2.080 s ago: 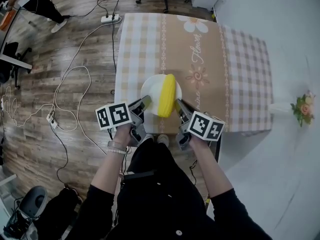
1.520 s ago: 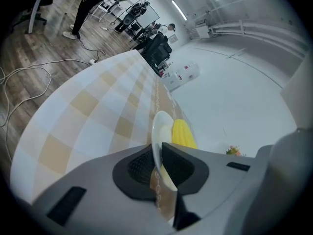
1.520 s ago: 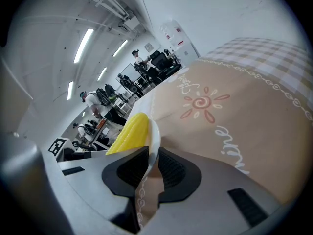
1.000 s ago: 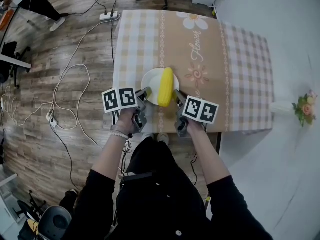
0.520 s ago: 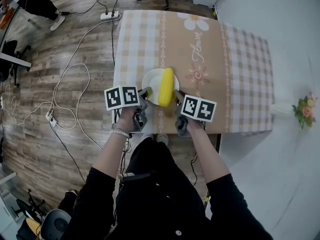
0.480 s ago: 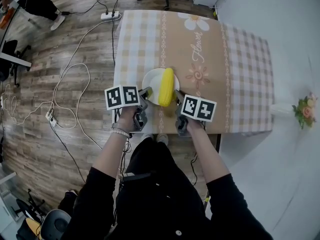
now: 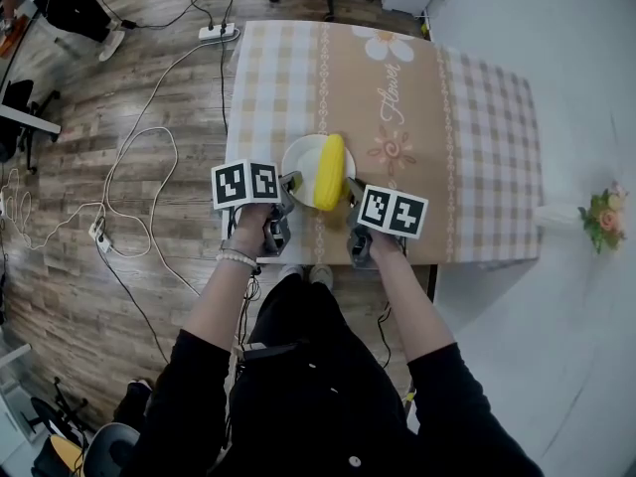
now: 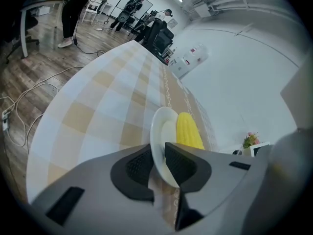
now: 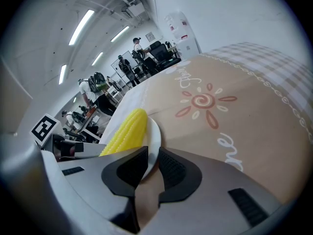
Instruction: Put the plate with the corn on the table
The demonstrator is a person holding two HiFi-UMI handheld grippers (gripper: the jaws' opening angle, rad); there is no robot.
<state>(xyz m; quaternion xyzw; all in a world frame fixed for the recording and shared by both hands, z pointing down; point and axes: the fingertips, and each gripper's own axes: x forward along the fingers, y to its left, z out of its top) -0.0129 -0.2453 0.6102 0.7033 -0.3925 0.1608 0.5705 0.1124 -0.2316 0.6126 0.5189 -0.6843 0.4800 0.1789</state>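
My left claw (image 7: 288, 183) and right claw (image 7: 350, 189) pinch opposite rims of the plate (image 7: 300, 161), the corn (image 7: 329, 171) lying lengthwise between them, at the table's (image 7: 417, 117) near edge.

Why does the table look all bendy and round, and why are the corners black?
Left gripper view: the wide-angle lens bows the table behind the plate and darkens the corners. Right gripper view: the same bending and dark corners, plus ceiling lights glaring white. Head view: it bends less, and the corn looks sharp.
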